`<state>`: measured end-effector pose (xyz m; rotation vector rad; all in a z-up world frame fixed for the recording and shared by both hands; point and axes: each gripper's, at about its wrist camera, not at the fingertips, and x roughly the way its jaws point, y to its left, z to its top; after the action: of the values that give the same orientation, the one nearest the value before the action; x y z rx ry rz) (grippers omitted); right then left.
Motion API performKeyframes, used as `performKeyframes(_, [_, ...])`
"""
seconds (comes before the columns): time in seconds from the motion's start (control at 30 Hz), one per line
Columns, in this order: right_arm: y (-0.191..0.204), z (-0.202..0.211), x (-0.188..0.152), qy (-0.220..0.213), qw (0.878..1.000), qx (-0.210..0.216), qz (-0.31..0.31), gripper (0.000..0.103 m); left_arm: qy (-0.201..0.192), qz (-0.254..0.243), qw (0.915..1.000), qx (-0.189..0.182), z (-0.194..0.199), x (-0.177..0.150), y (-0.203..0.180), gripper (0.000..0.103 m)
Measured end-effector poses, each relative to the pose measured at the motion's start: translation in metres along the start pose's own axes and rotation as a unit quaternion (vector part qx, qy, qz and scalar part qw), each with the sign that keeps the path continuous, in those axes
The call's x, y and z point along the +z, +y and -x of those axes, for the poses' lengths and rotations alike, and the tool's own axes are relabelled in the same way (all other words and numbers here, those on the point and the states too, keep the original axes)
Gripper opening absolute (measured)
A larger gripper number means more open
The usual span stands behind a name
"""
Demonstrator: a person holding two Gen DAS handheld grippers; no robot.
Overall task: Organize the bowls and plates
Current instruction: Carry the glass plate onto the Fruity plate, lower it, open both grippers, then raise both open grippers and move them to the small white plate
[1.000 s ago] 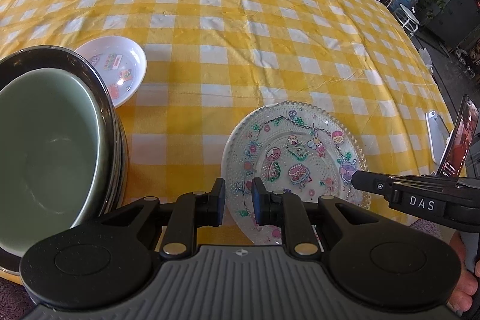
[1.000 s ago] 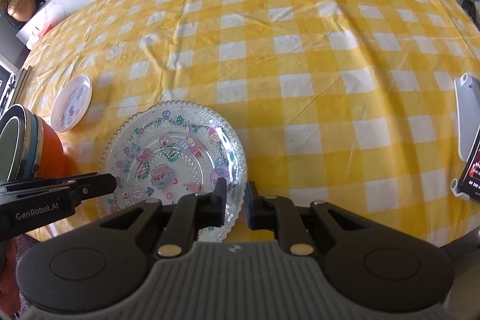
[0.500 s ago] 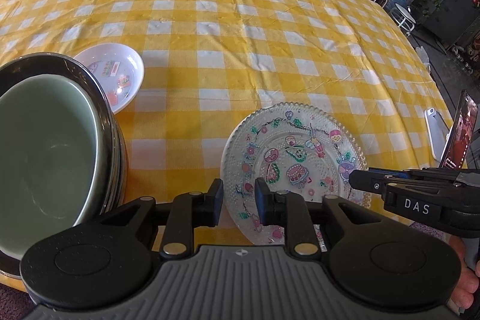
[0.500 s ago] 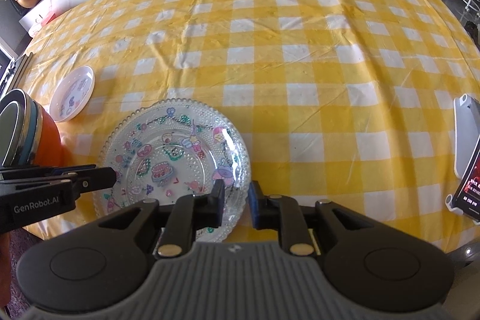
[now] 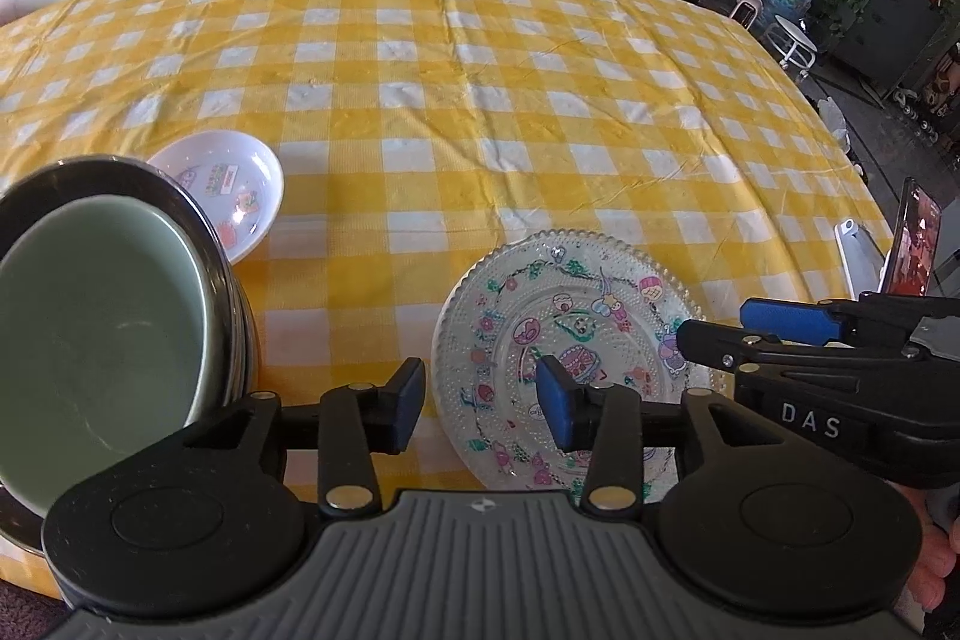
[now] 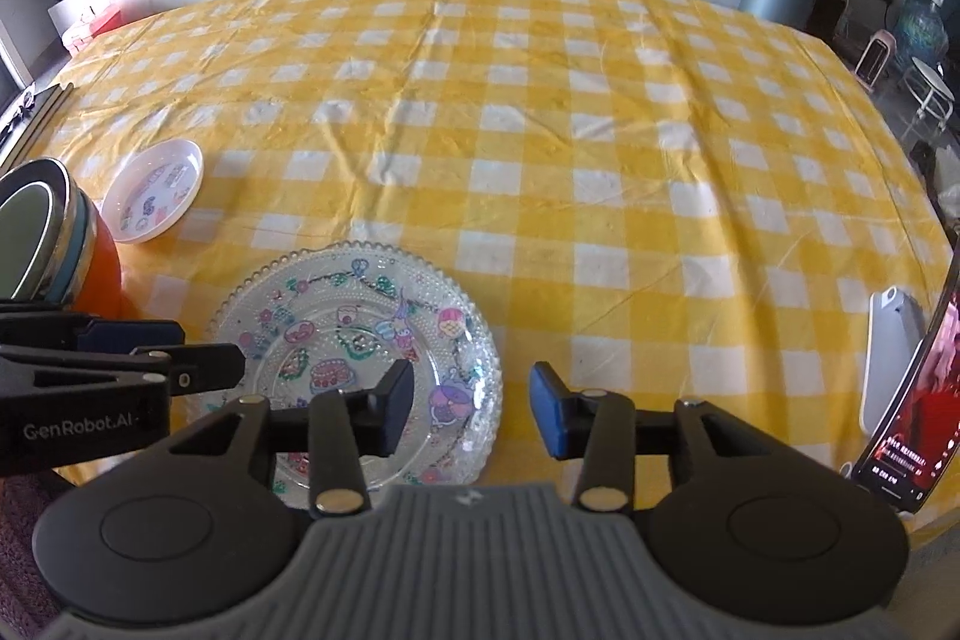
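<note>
A clear glass plate [image 5: 570,340] [image 6: 354,334] with cartoon prints lies flat on the yellow checked tablecloth near the front edge. My left gripper [image 5: 483,400] hovers over the plate's left rim. Its jaws are opening, and the pads press on nothing. My right gripper [image 6: 473,415] is over the plate's right rim, jaws opening too, with the rim below the gap. Each gripper shows from the side in the other's view: right gripper [image 5: 720,334], left gripper [image 6: 198,355]. A small white plate [image 5: 228,184] [image 6: 153,190] lies at the left.
A stack of bowls [image 5: 90,340] [image 6: 54,244] stands at the front left, a green bowl on top inside dark metal ones, an orange one lowest. A propped phone [image 5: 915,244] [image 6: 906,400] and a white stand [image 6: 888,358] sit at the right edge.
Both pairs of jaws have widened from a narrow gap at the glass plate's rim. The right gripper has drawn back and up a little. The plate lies where it was.
</note>
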<state>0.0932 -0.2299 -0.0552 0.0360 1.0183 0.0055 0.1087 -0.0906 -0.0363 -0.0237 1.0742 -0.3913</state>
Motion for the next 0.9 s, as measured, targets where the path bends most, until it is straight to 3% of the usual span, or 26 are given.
performKeyframes(0.37, [0.014, 0.012, 0.012, -0.013, 0.999, 0.036, -0.012, 0.043, -0.016, -0.012, 0.9996, -0.02, 0.021, 0.02, 0.004, 0.051])
performKeyframes(0.47, [0.018, 0.016, 0.021, -0.027, 0.999, 0.037, -0.012, 0.051, -0.025, -0.012, 0.9993, -0.024, 0.03, 0.03, 0.01, 0.051])
performKeyframes(0.63, [0.025, 0.018, 0.037, -0.035, 0.998, 0.055, -0.026, 0.051, -0.034, -0.02, 0.9987, -0.032, 0.044, 0.048, 0.023, 0.051])
performKeyframes(0.9, [0.046, 0.006, 0.063, -0.036, 0.995, 0.085, -0.041, 0.051, -0.049, -0.04, 0.998, -0.003, 0.065, 0.088, 0.065, 0.051])
